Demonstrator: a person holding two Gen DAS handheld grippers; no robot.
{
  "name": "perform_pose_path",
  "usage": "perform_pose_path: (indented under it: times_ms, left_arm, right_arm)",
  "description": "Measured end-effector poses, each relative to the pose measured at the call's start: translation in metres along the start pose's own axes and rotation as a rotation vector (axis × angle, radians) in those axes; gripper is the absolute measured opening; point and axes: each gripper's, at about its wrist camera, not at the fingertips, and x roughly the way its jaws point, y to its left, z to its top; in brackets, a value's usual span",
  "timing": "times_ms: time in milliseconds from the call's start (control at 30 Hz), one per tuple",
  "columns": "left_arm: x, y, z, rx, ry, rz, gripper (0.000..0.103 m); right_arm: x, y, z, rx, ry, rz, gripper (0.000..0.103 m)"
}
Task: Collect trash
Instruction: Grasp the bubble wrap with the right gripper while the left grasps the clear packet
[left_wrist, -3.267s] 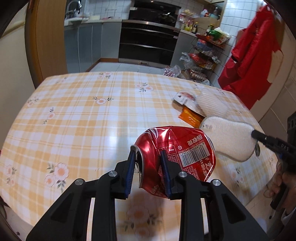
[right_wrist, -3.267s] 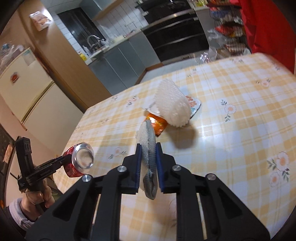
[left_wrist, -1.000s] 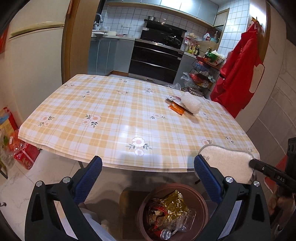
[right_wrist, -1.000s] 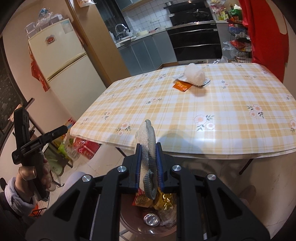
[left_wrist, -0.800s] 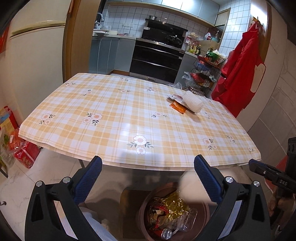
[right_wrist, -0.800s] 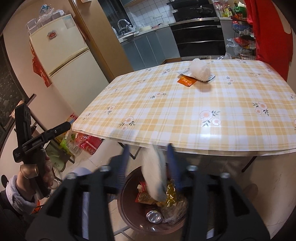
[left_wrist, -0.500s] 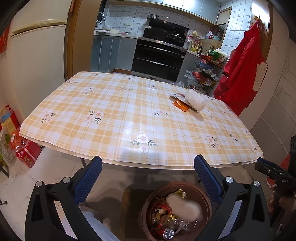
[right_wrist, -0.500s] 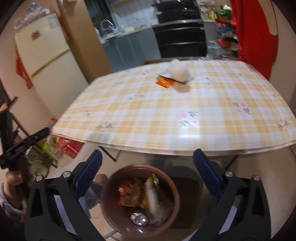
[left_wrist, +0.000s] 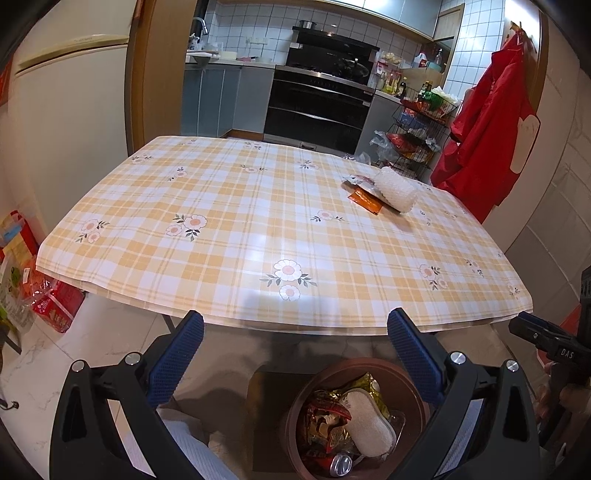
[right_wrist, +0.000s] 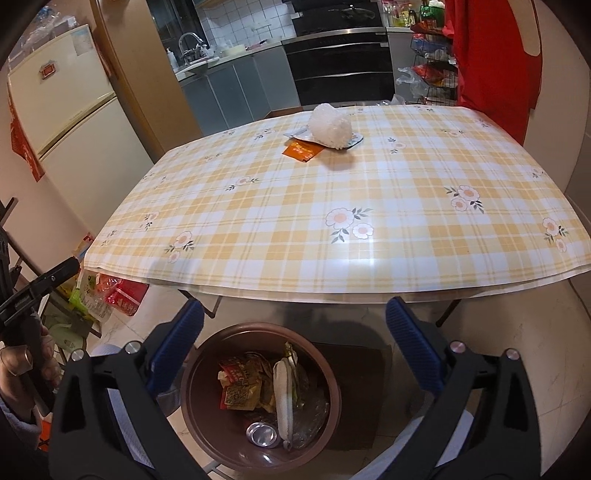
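Note:
A brown round bin stands on the floor in front of the table. In it lie a white sponge, a can and several wrappers. My left gripper is open and empty above the bin. My right gripper is open and empty above the bin. On the far side of the table lie a white foam net, an orange packet and a flat wrapper under the net.
The table has a yellow plaid cloth with flowers. Bags lie on the floor at the left. A fridge, kitchen counters, an oven and a red coat stand behind.
Since one second ago my right gripper opened and dropped the white sponge into the bin. Earlier my left gripper let go of the red can, which now lies in the bin.

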Motion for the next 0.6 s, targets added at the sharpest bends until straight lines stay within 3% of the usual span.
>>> perform_pose_path:
  times_ms: [167, 433, 600]
  left_arm:
    - [0.015, -0.003, 0.013, 0.009, 0.008, 0.009, 0.097]
    - [0.060, -0.018, 0.055, 0.057, 0.023, -0.021, 0.097]
    - [0.108, -0.029, 0.092, 0.063, 0.044, -0.056, 0.097]
  right_arm:
    - [0.003, -0.008, 0.021, -0.028, -0.016, -0.014, 0.097]
    - [0.033, -0.032, 0.088, -0.088, -0.033, -0.014, 0.097]
    - [0.084, -0.051, 0.151, -0.120, -0.037, -0.021, 0.083]
